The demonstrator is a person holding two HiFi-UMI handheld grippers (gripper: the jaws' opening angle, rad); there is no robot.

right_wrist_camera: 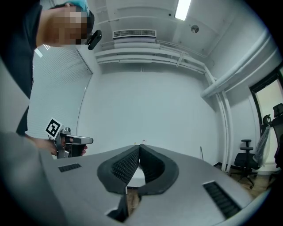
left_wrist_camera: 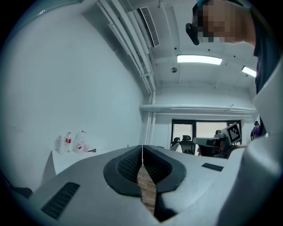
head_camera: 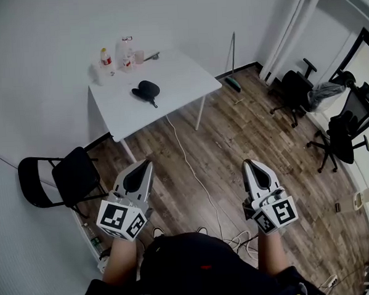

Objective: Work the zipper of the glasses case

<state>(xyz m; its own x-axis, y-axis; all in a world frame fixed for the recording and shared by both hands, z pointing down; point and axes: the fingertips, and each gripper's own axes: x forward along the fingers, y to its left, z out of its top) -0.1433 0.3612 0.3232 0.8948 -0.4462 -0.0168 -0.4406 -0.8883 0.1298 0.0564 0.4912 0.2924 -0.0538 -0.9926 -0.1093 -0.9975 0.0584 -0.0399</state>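
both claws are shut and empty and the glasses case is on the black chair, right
No: the glasses case lies on the white table, as the head view shows. The left claw and right claw are indeed shut and empty.

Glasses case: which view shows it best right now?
The head view: the glasses case lies dark and whole on the white table, nothing covering it. The left gripper view catches the table's corner with the bottles, but no case can be made out. The right gripper view does not show it.
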